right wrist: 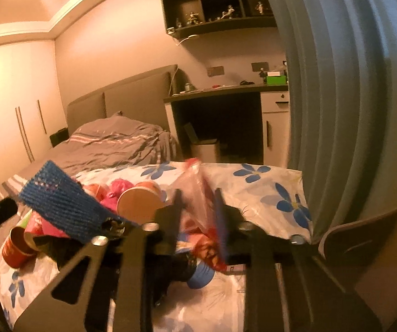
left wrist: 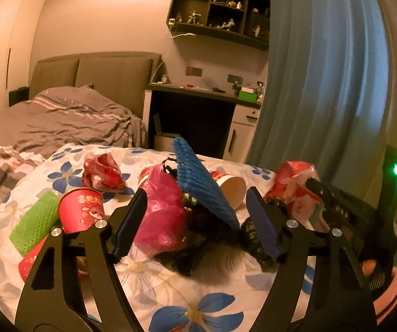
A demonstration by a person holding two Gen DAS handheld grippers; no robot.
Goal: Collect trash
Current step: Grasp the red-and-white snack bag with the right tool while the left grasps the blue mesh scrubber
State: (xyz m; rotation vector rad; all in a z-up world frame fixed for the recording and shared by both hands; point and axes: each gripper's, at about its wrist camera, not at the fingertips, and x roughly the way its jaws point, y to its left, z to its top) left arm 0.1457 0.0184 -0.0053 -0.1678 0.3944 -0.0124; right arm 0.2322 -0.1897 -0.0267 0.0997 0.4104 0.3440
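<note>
Nearest in the left wrist view, the left gripper (left wrist: 195,221) stands with its jaws apart around a heap of trash on the flowered bedspread (left wrist: 198,304): a pink plastic bag (left wrist: 161,215), a blue foam net (left wrist: 202,182) and something dark and crumpled beneath them. I cannot tell whether either pad touches the heap; nothing looks clamped. Bag and net should be very light, soft and springy, so a bite low on the bunched bag would likely hold better than on the net's loose edge. Red paper cups (left wrist: 82,210) and a green foam net (left wrist: 33,225) lie toward the left edge of the bedspread, a tipped cup (left wrist: 233,191) just behind the heap, a red-and-clear bag (left wrist: 295,188) to the right. Cups are stiff enough to take by the rim but crush easily.

From the right wrist, the right gripper (right wrist: 198,215) has its jaws nearly together, clamped on a thin clear and red plastic bag (right wrist: 195,193); slippery film, so the hold may slide. Open bedspread lies ahead toward the far right corner, but the curtain (right wrist: 337,110) crowds the right side, and a chair back (right wrist: 364,243) sits close.
</note>
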